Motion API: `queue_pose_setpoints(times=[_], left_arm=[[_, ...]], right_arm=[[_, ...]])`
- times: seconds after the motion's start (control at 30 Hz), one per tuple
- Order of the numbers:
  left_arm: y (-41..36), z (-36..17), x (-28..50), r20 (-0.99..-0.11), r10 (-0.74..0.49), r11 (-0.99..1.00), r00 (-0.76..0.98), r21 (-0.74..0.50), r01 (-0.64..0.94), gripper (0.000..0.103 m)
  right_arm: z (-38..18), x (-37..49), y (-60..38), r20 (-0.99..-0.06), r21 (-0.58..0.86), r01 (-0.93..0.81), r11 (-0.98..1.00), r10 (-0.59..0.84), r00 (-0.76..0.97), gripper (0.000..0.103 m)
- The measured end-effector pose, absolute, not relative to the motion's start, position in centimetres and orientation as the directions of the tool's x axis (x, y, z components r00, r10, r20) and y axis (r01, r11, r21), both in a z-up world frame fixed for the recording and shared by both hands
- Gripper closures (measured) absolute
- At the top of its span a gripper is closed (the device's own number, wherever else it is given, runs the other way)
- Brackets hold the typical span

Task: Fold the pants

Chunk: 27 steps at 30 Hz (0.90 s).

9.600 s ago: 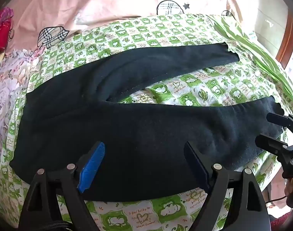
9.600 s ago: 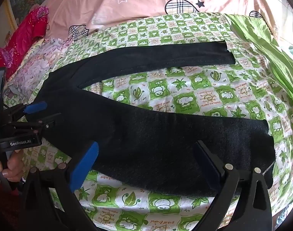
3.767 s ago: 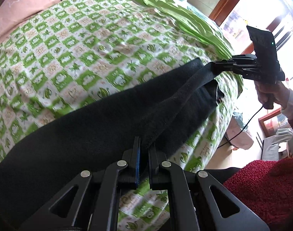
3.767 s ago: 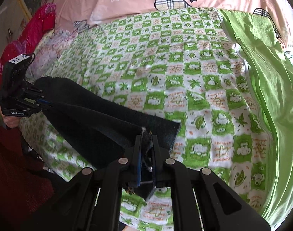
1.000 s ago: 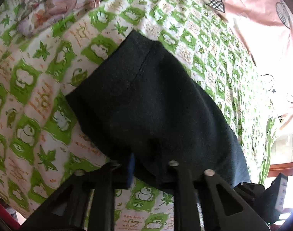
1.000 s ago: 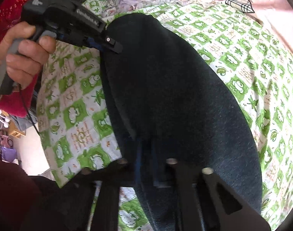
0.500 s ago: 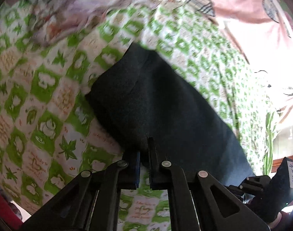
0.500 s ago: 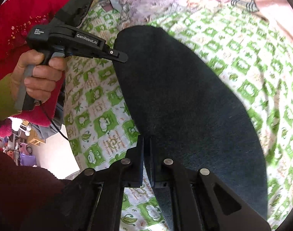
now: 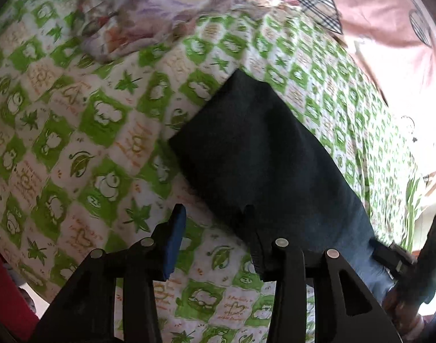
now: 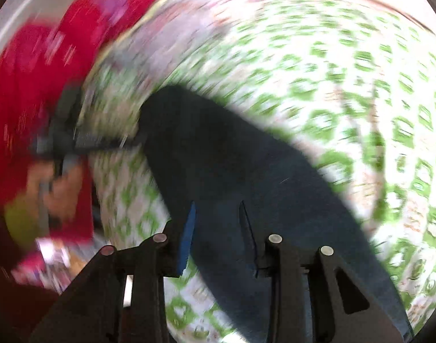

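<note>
The dark folded pants (image 9: 263, 157) lie flat on the green-and-white patterned sheet (image 9: 83, 131), running from upper middle to lower right. My left gripper (image 9: 213, 228) is open and empty at the pants' near edge, its blue pad over the sheet. The right gripper (image 9: 401, 260) shows at the pants' far right end. In the blurred right wrist view the pants (image 10: 235, 154) lie under my open right gripper (image 10: 218, 223); the left gripper (image 10: 83, 140) sits at their far left end.
A flowery lilac cloth (image 9: 149, 20) lies bunched at the sheet's top. A pink quilt (image 9: 375, 28) is at the upper right. Red fabric (image 10: 37, 71) and the person's hand (image 10: 63, 188) fill the left of the right wrist view.
Both grippers have opened and let go of the pants, which now rest flat on the sheet. The right gripper is moving fast; its view is smeared.
</note>
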<state>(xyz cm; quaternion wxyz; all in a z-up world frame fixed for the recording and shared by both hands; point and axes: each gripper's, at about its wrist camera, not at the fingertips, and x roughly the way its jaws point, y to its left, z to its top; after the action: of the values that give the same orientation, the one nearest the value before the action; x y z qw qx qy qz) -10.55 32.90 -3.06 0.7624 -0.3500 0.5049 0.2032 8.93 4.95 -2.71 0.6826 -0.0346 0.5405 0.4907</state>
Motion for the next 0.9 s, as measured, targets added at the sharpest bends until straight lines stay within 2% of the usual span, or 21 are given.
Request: queue_pose_setpoints(times=[0.1,0.2,0.43,0.6,0.67,0.7,0.73,0.77,0.83,0.9], left_arm=[[33.6,-3.6,-10.5,-0.919,-0.05,0.657,0.391,-0.325,-0.68,0.061],[33.8,-4.0,-9.9,-0.922,-0.054,0.657,0.383,-0.321,-0.682,0.06],[34.0,-5.2,-7.9,-0.92,-0.083,0.652,0.383,-0.341,-0.677,0.06],[34.5,-6.0,-7.4,-0.916,-0.108,0.65,0.386,-0.359,-0.67,0.059],[34.5,-6.3,-7.1,-0.914,-0.112,0.649,0.39,-0.365,-0.668,0.058],[34.5,-6.4,-6.9,-0.913,-0.11,0.651,0.393,-0.365,-0.666,0.058],[34.4,-6.4,-6.7,-0.913,-0.103,0.658,0.395,-0.361,-0.661,0.063],[34.3,-6.2,-6.5,-0.911,-0.1,0.667,0.4,-0.36,-0.653,0.075],[33.8,-5.6,-6.1,-0.9,-0.097,0.686,0.424,-0.369,-0.626,0.088],[33.3,-4.4,-6.2,-0.893,-0.073,0.712,0.445,-0.359,-0.603,0.092]], right_arm=[[-3.5,13.6,4.5,-0.758,0.522,-0.61,0.596,0.652,-0.011,0.07],[-5.0,16.2,5.5,-0.778,0.53,-0.575,0.624,0.627,-0.038,0.07],[-8.3,14.9,9.6,-0.848,0.467,-0.672,0.575,0.508,-0.154,0.07],[-8.9,13.8,10.3,-0.864,0.427,-0.723,0.543,0.482,-0.149,0.071],[-8.7,13.5,10.8,-0.867,0.417,-0.751,0.512,0.471,-0.161,0.084],[-8.4,13.1,11.1,-0.877,0.39,-0.775,0.497,0.458,-0.148,0.085],[-8.1,12.5,11.5,-0.885,0.361,-0.797,0.484,0.447,-0.13,0.088],[-7.7,12.4,11.5,-0.888,0.345,-0.809,0.475,0.446,-0.116,0.09],[-6.2,12.2,11.0,-0.882,0.316,-0.825,0.469,0.465,-0.074,0.091],[-4.2,12.5,10.0,-0.858,0.306,-0.824,0.477,0.513,-0.022,0.093]])
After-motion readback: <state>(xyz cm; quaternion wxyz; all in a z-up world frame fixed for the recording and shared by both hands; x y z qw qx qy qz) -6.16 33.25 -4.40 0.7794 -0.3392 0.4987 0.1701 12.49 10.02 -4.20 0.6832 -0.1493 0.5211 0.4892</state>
